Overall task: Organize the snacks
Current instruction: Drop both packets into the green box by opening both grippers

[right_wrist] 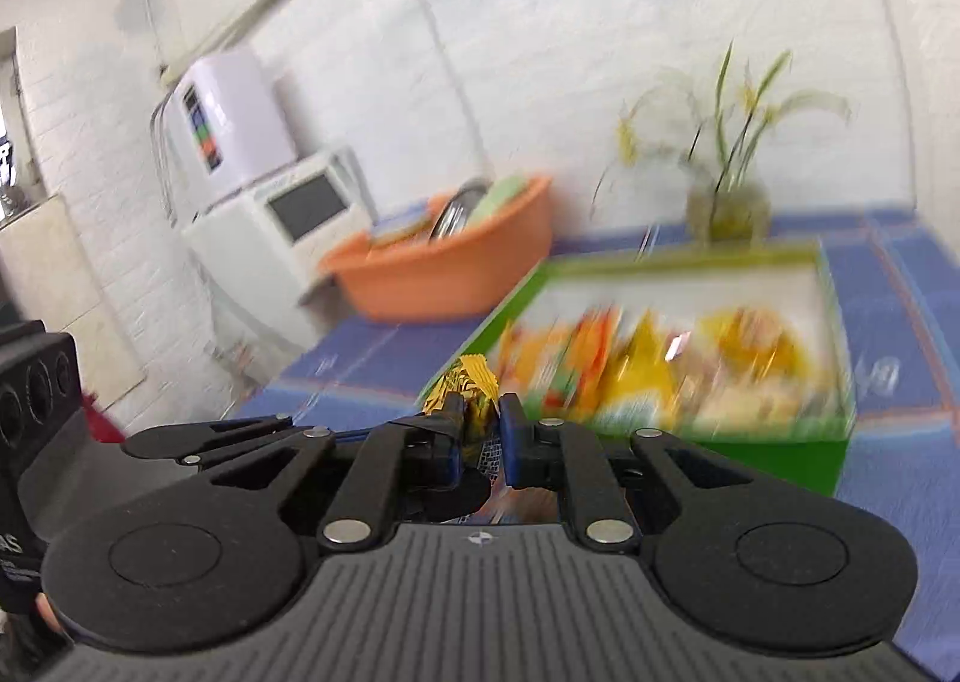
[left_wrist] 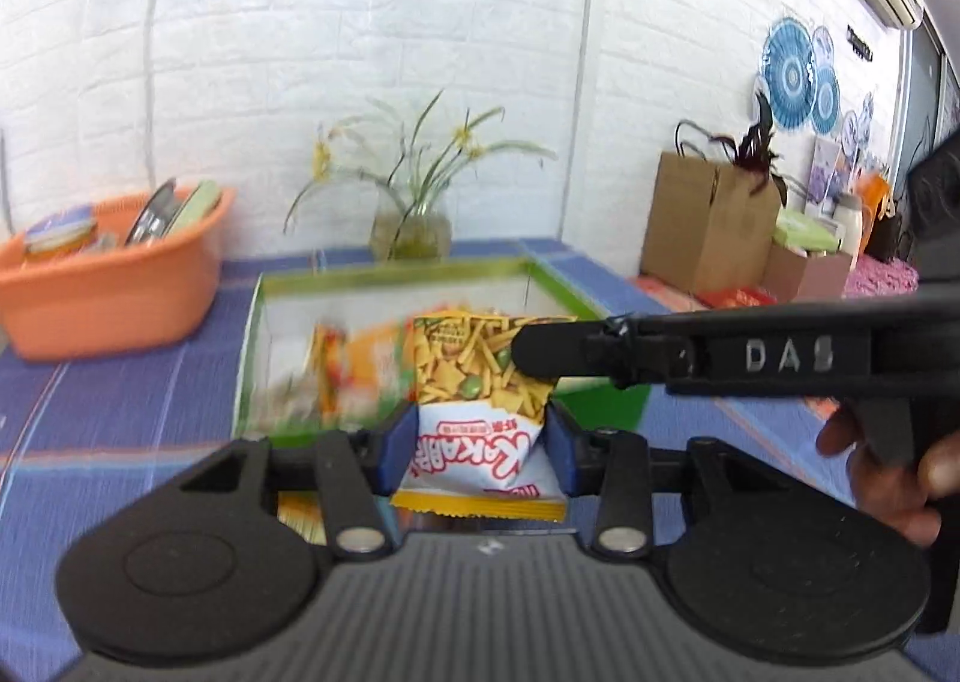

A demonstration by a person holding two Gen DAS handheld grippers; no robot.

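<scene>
Left gripper [left_wrist: 480, 445] clamped on snack packet [left_wrist: 480, 418], held above green box [left_wrist: 606, 409]. Right gripper [right_wrist: 483, 433] pinched on packet's gathered yellow end [right_wrist: 471, 382]. Packet print and hand [left_wrist: 888, 466] seen only in left view; appliances [right_wrist: 264, 202] only in right.

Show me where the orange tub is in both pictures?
Left wrist view: the orange tub sits at the far left, on the blue tabletop.
Right wrist view: the orange tub sits left of centre, behind the green box.
Shared landmark: the plant vase.
</scene>
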